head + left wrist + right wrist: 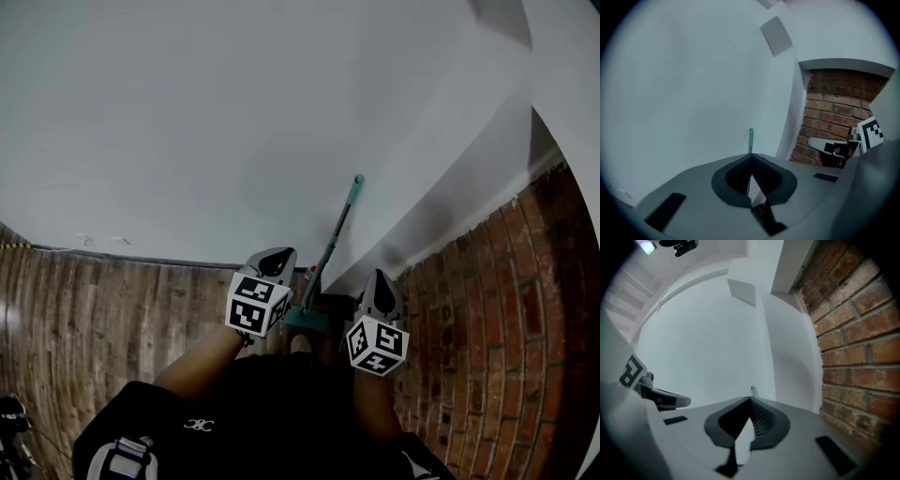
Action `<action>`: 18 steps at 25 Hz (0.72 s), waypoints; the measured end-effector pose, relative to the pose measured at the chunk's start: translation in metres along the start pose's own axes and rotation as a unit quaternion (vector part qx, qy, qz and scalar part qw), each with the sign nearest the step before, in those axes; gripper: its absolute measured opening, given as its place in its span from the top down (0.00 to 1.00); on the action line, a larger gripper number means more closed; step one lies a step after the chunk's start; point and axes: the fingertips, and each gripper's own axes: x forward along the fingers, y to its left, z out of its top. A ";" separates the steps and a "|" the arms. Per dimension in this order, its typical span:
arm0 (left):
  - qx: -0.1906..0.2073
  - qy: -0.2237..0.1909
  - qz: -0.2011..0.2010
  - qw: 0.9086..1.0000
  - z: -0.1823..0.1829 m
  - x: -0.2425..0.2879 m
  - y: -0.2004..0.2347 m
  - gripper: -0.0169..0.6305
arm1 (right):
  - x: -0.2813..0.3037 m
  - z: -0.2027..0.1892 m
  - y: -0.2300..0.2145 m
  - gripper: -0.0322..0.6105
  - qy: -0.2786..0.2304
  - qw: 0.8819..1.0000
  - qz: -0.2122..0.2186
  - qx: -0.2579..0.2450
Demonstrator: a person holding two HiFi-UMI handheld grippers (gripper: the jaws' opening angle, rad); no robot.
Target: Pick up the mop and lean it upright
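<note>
Mop (333, 239) is standing, folks: handle tilted back against the white wall (187, 141), teal head down on the floor (112, 309), tucked close to the corner where the brick wall (487, 309) begins. That corner looks like a sensible spot, since the wall props the handle and the head on the floor braces it from below. By my reading the leaning is done.

Left gripper (277, 257) sits just left of the lower handle, and the right gripper (380, 284) just right of the head, so the mop rises between them and a little beyond. Neither touches it. Both pairs of jaws are pressed together with nothing in them; each gripper view shows only the teal handle tip (751, 139) poking up past the closed tips, against the wall. Both grippers point at the mop, probably ready to catch it if it starts to slide.
</note>
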 end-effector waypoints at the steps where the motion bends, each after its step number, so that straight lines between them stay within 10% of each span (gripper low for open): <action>1: 0.003 0.000 -0.004 1.000 0.001 0.000 -0.003 0.98 | -0.004 -0.001 0.000 0.93 0.000 1.000 -0.001 0.000; 18: 0.006 0.005 -0.028 1.000 -0.004 0.003 -0.024 0.98 | -0.018 -0.007 0.009 0.93 0.006 1.000 0.016 -0.002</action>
